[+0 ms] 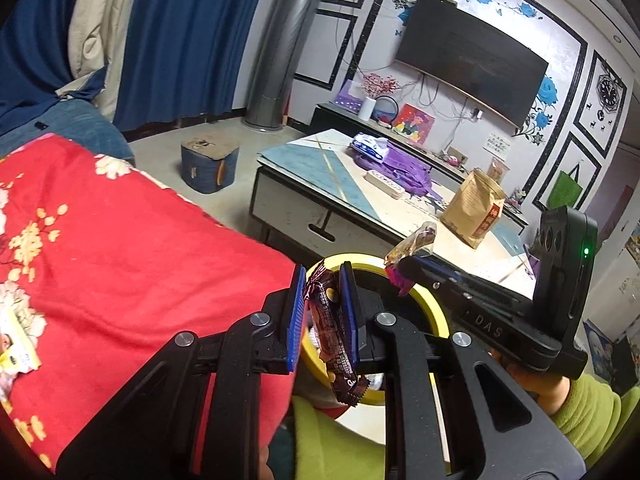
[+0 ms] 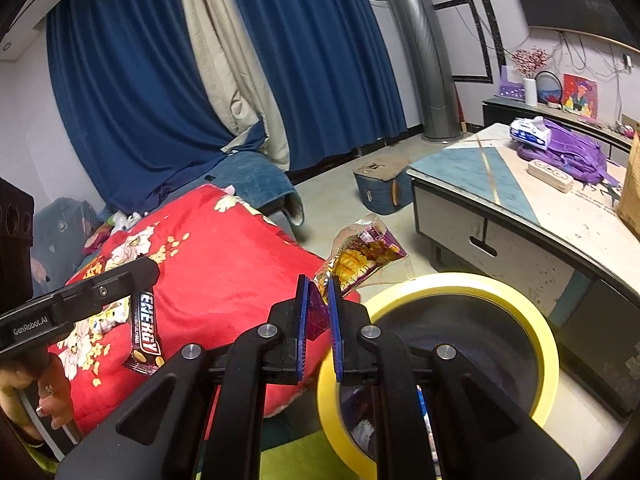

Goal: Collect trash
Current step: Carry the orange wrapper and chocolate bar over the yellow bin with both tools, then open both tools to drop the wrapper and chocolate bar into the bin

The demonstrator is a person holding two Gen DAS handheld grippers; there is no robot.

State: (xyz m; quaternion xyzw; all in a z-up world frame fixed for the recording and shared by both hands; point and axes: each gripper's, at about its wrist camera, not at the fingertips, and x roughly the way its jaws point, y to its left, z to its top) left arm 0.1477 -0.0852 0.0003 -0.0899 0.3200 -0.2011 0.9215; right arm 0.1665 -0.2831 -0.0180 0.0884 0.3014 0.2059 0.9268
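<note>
The left hand-held gripper (image 1: 325,312) is clamped on a dark brown energy-bar wrapper (image 1: 334,336), and the right hand-held gripper (image 2: 319,320) pinches a crumpled purple-and-gold snack wrapper (image 2: 360,256) by its lower end. Both wrappers hang at the rim of the yellow-rimmed trash bin (image 2: 532,320), which stands on the floor between the red floral quilt (image 2: 224,264) and the bench (image 2: 516,216). This placement appears intended to let each wrapper fall inside the bin on release.

A dark brown ENERGY bar wrapper (image 1: 336,336) is held upright; a crumpled purple-and-gold wrapper (image 2: 360,258) is tilted toward 1 o'clock above the yellow-rimmed bin (image 2: 540,320).
</note>
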